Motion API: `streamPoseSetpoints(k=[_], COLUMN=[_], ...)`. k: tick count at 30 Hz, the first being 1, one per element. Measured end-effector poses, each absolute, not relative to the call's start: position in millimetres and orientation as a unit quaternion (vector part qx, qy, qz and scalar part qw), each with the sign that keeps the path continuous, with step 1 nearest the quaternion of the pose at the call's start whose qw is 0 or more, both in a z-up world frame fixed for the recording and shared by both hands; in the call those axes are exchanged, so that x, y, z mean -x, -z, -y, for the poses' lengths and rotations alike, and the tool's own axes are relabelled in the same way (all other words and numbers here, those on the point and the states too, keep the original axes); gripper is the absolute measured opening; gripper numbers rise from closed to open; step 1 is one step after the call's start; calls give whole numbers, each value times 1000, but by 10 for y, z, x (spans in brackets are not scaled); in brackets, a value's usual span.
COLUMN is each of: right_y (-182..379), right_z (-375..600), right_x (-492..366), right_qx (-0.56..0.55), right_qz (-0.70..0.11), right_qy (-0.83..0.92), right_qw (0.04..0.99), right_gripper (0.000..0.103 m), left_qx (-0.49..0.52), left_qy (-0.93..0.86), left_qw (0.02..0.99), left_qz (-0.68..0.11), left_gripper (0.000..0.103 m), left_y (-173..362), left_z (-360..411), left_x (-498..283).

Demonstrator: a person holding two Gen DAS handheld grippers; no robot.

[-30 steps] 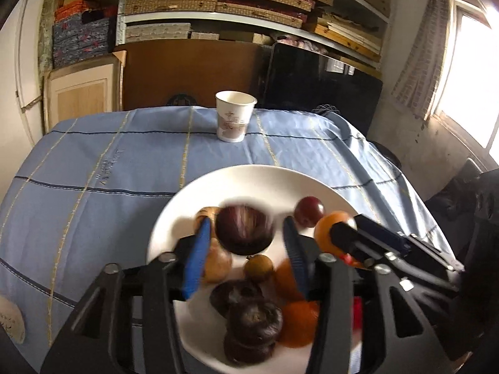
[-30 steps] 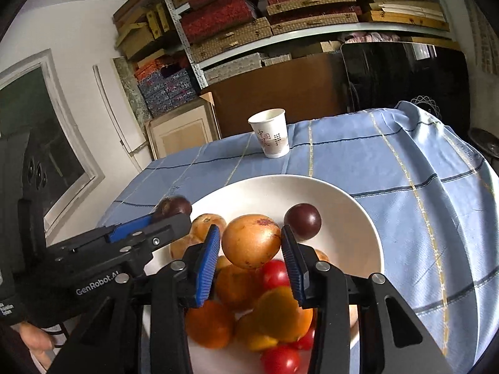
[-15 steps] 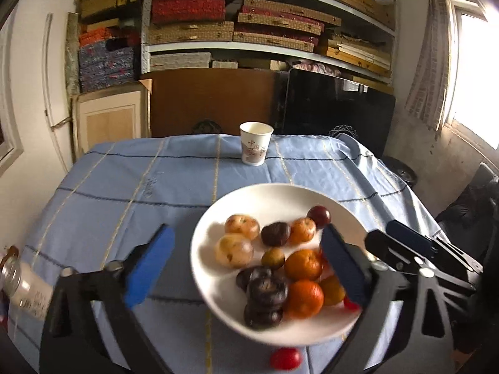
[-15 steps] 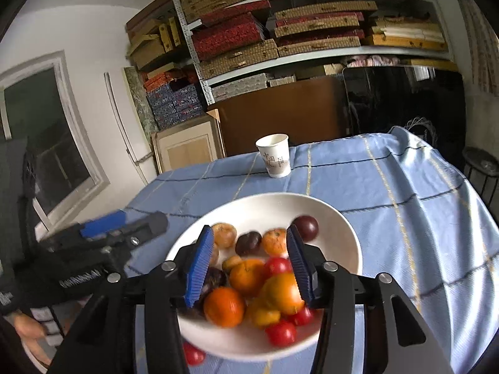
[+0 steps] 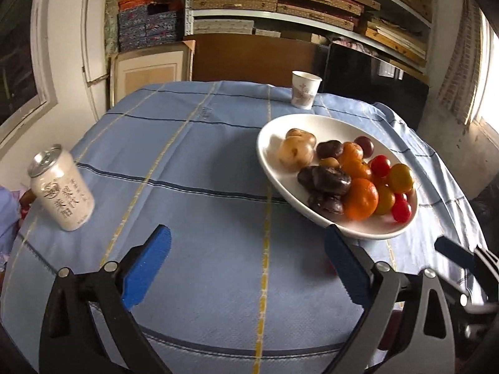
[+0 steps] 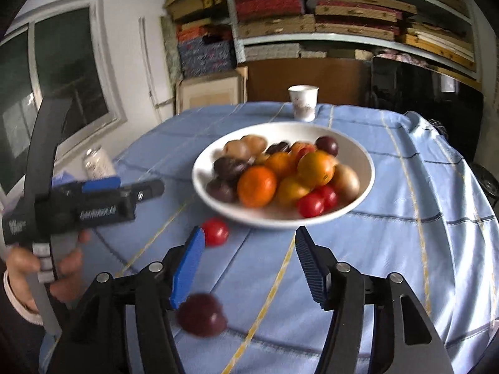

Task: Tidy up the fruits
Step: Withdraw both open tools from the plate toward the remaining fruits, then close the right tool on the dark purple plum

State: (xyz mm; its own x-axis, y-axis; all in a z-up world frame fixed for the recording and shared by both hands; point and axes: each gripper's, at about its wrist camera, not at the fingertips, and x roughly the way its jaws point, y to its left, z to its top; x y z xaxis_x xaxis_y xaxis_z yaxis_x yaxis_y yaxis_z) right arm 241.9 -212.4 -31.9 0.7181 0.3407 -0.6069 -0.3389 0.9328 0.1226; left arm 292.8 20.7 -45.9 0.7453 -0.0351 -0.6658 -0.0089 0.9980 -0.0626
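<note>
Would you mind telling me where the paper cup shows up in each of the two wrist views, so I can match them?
Left wrist view: the paper cup stands upper right of centre, at the far edge of the blue tablecloth, just beyond the white plate.
Right wrist view: the paper cup stands top centre, again just beyond the white plate.
Shared landmark: the white plate of fruit.

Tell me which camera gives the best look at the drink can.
The left wrist view. There the drink can stands whole and sharp on the blue tablecloth, top and printed side both visible. The right wrist view shows only its blurred upper part, the rest hidden behind the left gripper.
</note>
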Motion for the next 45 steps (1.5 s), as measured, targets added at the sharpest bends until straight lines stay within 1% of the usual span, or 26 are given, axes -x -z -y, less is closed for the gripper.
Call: streamPoseSetpoints(k=[3,10,23,36,41,45], right_y=[315,414,416,524,558,592], right_z=[2083,2047,2045,1762,1803,1791], right_x=[-2357,-2351,-2301,-2132,-2124,-2122], right_qx=[3,8,9,74,69,74], right_qz=[-332,-370,-378,-393,-405,-413], right_qy=[-194,-204,-214,-245,-238,-244], right_qw=[923,906,901,883,880,874], right_gripper=[65,65,65,65,64,57], left_qx=[28,8,15,31,31,29], left_qy=[1,-6,-9,-6,-6,-6], left_qw=[935,935,930,926,925,925], left_qz=[-353,-354,-367,-377,-378,-379], left_gripper=[98,98,98,98,98,98], left_y=[442,432,468,494,501,510], left_z=[-206,-136,-160,-213,-217,-216], left_x=[-2900,-2916,-2957,-2986,-2990,-2991])
